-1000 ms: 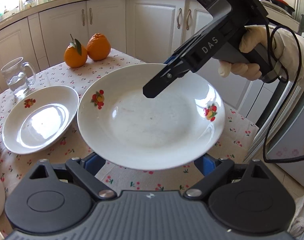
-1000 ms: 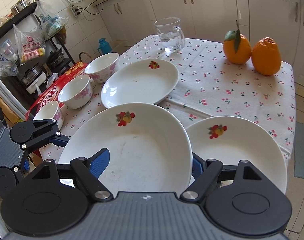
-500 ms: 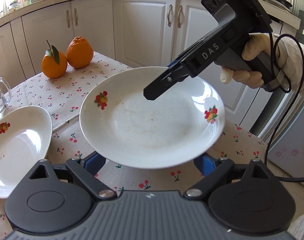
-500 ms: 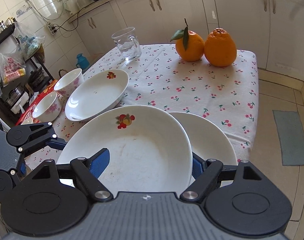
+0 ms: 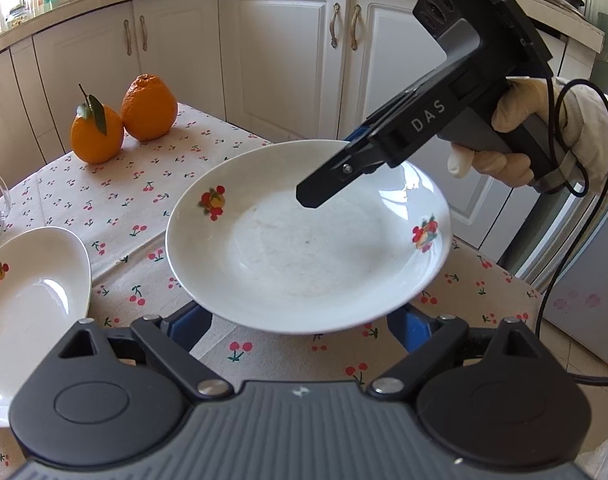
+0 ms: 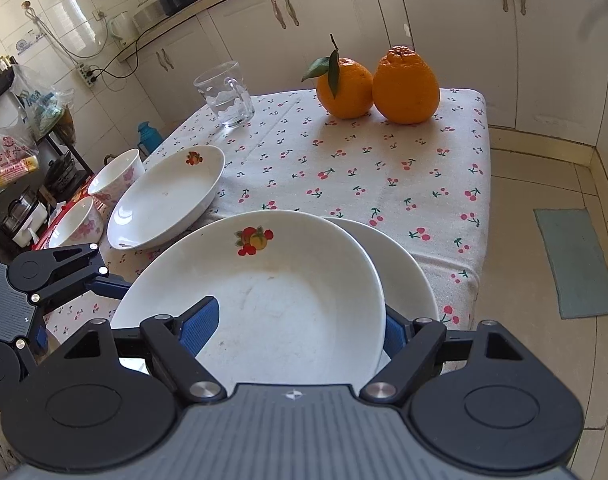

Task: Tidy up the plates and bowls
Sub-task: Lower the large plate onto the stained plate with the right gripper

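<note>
A white deep plate with fruit prints is held in the air between both grippers. My right gripper grips its far rim in the left wrist view; in its own view the plate fills the space between the blue pads. My left gripper has its fingers spread wide under the near rim; whether they touch it is hidden. It also shows at the left of the right wrist view. A second plate lies on the table just below and to the right. A third plate lies further left.
Two oranges and a glass mug stand at the far end of the cherry-print tablecloth. Two pink-flowered bowls stand left of the third plate. White cabinets run behind; the table's right edge drops to a tiled floor.
The held plate and both grippers have moved right across the table, so the plate now hangs over the second plate. The third plate has slid towards the left of both views.
</note>
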`<act>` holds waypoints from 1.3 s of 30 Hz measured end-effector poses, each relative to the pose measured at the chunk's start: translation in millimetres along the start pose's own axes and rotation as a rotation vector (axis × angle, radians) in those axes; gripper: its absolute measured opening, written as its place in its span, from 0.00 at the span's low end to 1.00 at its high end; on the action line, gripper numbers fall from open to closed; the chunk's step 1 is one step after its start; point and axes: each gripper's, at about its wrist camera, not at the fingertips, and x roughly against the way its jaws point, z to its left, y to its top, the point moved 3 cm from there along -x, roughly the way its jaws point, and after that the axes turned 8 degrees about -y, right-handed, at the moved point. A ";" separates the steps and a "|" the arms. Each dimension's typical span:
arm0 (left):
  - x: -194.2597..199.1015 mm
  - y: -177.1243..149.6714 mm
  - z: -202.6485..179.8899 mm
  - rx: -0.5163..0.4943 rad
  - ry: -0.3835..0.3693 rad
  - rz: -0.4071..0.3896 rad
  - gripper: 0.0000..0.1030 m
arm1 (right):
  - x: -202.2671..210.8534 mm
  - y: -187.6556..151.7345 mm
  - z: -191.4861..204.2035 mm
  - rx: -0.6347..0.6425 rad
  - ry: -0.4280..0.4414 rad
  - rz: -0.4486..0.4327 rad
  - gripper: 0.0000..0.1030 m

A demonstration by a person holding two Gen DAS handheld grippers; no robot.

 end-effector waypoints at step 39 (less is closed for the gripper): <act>-7.2 1.9 -1.2 -0.029 -0.022 0.001 0.91 | 30.6 -26.3 0.0 -0.057 -0.091 0.000 0.84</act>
